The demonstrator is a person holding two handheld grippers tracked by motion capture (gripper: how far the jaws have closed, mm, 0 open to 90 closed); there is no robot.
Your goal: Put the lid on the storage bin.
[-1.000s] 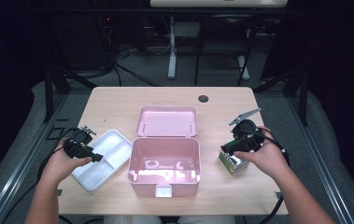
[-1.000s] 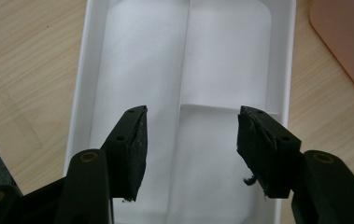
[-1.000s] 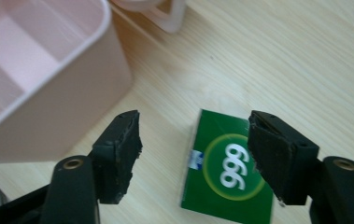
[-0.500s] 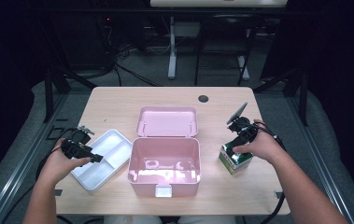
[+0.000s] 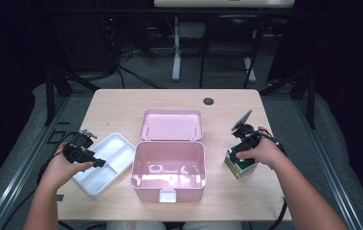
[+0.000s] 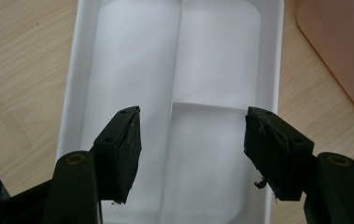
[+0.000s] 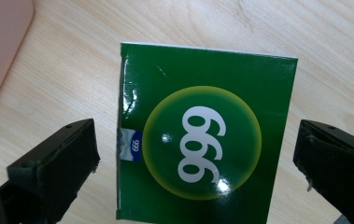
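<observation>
Green box (image 7: 202, 140) printed "999" sits on the counter (image 5: 121, 108) right of the pink case (image 5: 168, 165), between the right gripper (image 7: 195, 163)'s wide-spread fingers (image 7: 67, 158), touching neither. Left gripper (image 6: 191, 149)'s fingers, also wide, hover over the white tray (image 6: 79, 70).

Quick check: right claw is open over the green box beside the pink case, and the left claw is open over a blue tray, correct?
Not quite: the tray is white, not blue, as the left gripper view shows. The rest holds: the left claw is open over it, and the right claw is open over the green box beside the pink case.
</observation>
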